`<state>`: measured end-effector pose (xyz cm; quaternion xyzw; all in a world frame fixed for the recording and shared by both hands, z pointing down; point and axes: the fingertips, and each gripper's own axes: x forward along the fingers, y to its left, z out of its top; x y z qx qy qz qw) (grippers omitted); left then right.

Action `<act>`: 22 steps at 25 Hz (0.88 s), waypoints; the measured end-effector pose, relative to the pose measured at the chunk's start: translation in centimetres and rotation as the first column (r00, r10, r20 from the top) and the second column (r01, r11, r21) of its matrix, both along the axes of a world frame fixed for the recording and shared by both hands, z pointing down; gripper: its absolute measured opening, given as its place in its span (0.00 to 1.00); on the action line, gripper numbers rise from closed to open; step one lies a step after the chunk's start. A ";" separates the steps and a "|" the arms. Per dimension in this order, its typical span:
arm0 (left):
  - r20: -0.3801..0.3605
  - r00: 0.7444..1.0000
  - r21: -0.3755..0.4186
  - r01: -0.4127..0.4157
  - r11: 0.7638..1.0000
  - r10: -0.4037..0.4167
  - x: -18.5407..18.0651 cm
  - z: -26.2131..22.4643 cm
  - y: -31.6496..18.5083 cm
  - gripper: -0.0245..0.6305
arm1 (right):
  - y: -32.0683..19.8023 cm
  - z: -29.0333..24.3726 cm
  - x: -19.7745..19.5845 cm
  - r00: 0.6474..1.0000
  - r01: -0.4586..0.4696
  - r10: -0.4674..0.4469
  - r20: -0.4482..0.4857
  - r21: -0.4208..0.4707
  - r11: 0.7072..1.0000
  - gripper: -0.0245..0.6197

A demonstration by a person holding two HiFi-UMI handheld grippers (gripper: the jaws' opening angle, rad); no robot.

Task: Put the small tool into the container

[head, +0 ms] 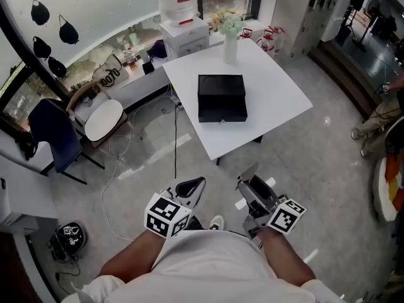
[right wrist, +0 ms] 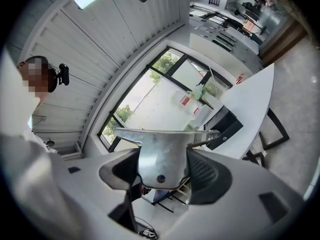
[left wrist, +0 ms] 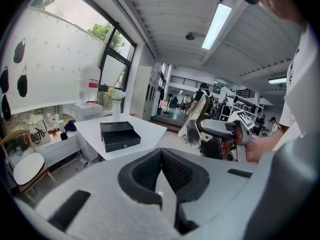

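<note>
Your right gripper (right wrist: 161, 171) holds the small tool (right wrist: 165, 139), a piece of bare metal with a wide flared edge. The jaws stand wide apart because the tool is broad, and the pads press on its two sides. I think this grip on the flat body keeps the flared end free and forward, so it can go into the container first.

The tool is in the air, low in front of your body and well apart from the table (head: 278, 87). The container (head: 221, 96), a black box, lies near the middle of that white table, at 12 o'clock from you. Judging from this, the carry is not yet finished.

Your left gripper (left wrist: 161, 169) has its jaws together with nothing between them. It hangs just beside the right one, at 9 o'clock from it, and seems only to wait.

A vase (head: 230, 40) with flowers stands at 12 o'clock behind the container, near the far edge. A cable (head: 175, 144) runs over the floor at 11 o'clock; mind your feet there. A dark chair (head: 57, 137) and a round white stool (head: 104, 118) stand at 10 o'clock, out of the way.
</note>
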<state>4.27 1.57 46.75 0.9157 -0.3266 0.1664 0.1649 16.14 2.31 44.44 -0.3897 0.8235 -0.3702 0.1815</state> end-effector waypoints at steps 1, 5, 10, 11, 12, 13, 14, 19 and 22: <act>0.008 1.000 -0.006 0.000 1.000 0.000 0.1 0.2 -0.1 0.05 | -0.2 0.0 0.2 1.000 0.001 -0.001 0.004 0.000 1.000 0.49; 0.021 1.000 -0.024 0.004 1.000 -0.003 0.5 0.9 -1.3 0.05 | -1.4 0.8 0.8 1.000 -0.005 0.005 0.014 -0.012 1.000 0.49; 0.013 1.000 -0.033 -0.004 0.999 0.004 1.1 1.6 -3.2 0.05 | -2.7 1.9 1.3 1.000 -0.012 0.012 0.012 -0.036 0.999 0.49; 0.009 1.000 -0.036 -0.008 0.999 0.008 1.3 1.6 -3.8 0.05 | -3.2 1.9 1.4 1.000 -0.015 0.015 0.008 -0.038 0.999 0.49; 0.005 1.000 -0.037 -0.012 0.999 0.013 1.4 1.6 -4.4 0.05 | -3.7 1.8 1.4 1.000 -0.017 0.018 0.005 -0.038 0.999 0.49; 0.002 1.000 -0.036 -0.017 0.999 0.017 1.5 1.6 -5.0 0.05 | -4.2 1.7 1.4 1.000 -0.018 0.018 0.001 -0.037 0.999 0.49; -0.002 1.000 -0.034 -0.022 0.999 0.022 1.6 1.5 -5.7 0.05 | -4.8 1.6 1.3 1.000 -0.015 0.015 -0.006 -0.031 0.999 0.49; -0.018 0.999 -0.019 -0.030 0.999 0.029 1.4 1.0 -10.0 0.05 | -8.9 1.1 1.0 0.998 -0.014 0.014 -0.063 -0.009 1.000 0.49; -0.019 0.999 -0.019 -0.034 0.999 0.034 0.4 0.9 -12.9 0.05 | -11.9 1.2 0.3 0.995 -0.020 0.018 -0.101 -0.015 1.000 0.49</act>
